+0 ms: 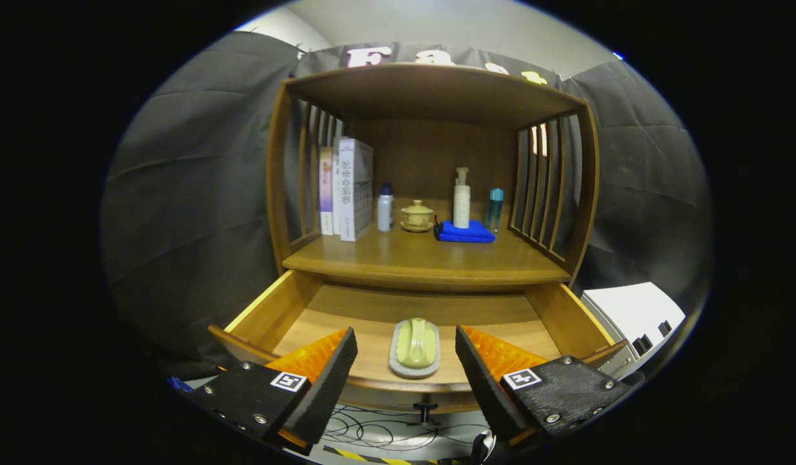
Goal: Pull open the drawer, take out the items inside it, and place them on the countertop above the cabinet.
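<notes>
The wooden drawer [275,310] stands pulled open below the cabinet's countertop [423,261]. Inside it, near its front wall, lies a pale green object on an oval grey dish [414,349]. My gripper [405,349] is open, its fingers spread to either side of the dish and hovering over the drawer's front part. Nothing is between the fingers but the dish beyond them. The drawer's small dark knob [425,409] shows below the front panel.
On the countertop stand several books [346,188] at the left, a small white bottle [385,208], a lidded ceramic cup [417,216], a pump bottle [461,199] on a folded blue cloth [465,233], and a teal bottle [496,208]. A white box [636,316] sits right of the cabinet. Cables [372,433] lie on the floor.
</notes>
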